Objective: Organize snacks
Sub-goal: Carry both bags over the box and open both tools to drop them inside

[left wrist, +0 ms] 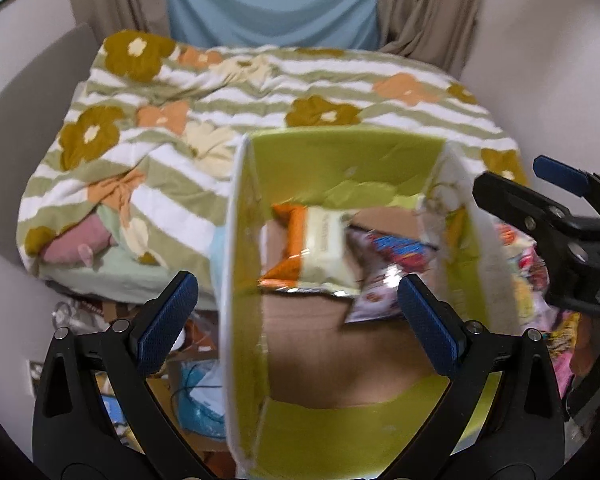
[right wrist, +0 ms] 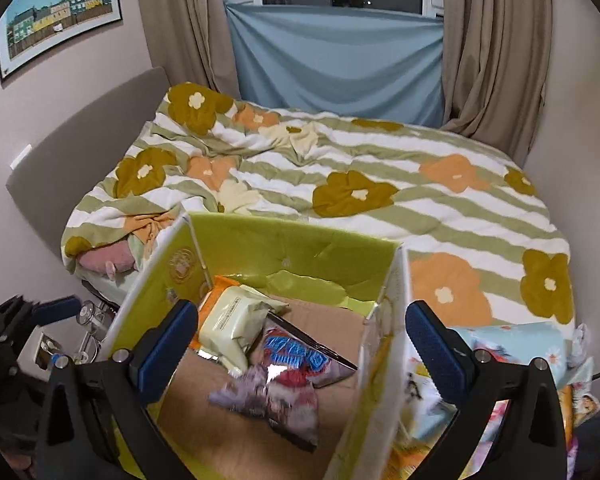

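A green-lined cardboard box (left wrist: 340, 160) stands open at the foot of the bed; it also shows in the right wrist view (right wrist: 292, 244). Inside lie an orange and pale-green snack packet (left wrist: 312, 244) (right wrist: 232, 320) and a shiny red, blue and white snack bag (left wrist: 384, 276) (right wrist: 284, 376). My left gripper (left wrist: 298, 318) is open and empty above the box's near left wall. My right gripper (right wrist: 302, 342) is open and empty over the box; it shows from the side in the left wrist view (left wrist: 540, 200). More colourful snack packs (right wrist: 500, 356) lie right of the box.
The bed with a flowered, striped duvet (right wrist: 380, 184) lies beyond the box. A grey headboard (right wrist: 84, 148) is on the left, curtains (right wrist: 496, 48) behind. Cluttered items (left wrist: 196, 384) lie on the floor left of the box.
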`<state>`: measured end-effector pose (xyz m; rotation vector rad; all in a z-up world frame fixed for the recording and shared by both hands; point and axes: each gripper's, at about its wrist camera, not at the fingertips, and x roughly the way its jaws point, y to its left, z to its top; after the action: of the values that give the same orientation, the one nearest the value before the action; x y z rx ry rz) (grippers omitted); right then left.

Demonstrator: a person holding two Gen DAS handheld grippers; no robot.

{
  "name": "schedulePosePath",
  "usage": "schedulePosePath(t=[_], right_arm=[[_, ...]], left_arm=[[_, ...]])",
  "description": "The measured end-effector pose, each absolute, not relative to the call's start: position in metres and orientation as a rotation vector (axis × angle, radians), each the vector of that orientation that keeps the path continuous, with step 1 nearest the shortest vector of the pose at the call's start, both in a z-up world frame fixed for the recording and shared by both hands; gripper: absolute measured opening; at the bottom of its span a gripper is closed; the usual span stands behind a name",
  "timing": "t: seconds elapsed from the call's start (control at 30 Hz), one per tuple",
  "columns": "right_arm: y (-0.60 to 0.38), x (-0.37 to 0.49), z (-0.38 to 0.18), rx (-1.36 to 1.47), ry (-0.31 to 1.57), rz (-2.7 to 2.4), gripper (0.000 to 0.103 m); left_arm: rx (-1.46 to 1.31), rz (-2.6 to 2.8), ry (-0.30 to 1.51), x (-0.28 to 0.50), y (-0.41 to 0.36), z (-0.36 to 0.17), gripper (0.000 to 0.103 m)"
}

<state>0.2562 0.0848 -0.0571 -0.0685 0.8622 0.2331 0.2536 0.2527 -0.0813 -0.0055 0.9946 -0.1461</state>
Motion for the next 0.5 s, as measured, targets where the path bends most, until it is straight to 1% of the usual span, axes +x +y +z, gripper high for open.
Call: schedulePosePath(t=[0.2, 0.3, 0.5], right_arm=[[0.052, 0.209, -0.010, -0.049, 0.801, 0.184, 0.103], [0.026, 0.188, 0.005, -0.045, 0.785, 0.143, 0.103], [-0.036, 0.149, 0.014, -0.007, 0.791, 0.086, 0.103]], left_arm=[[0.006, -0.250, 0.948, 0.234, 0.217, -0.051, 0.101], [0.005, -0.295, 0.938, 0.219, 0.194, -0.044, 0.101], [0.035, -0.370, 0.936, 0.183, 0.140, -0.043, 0.101]])
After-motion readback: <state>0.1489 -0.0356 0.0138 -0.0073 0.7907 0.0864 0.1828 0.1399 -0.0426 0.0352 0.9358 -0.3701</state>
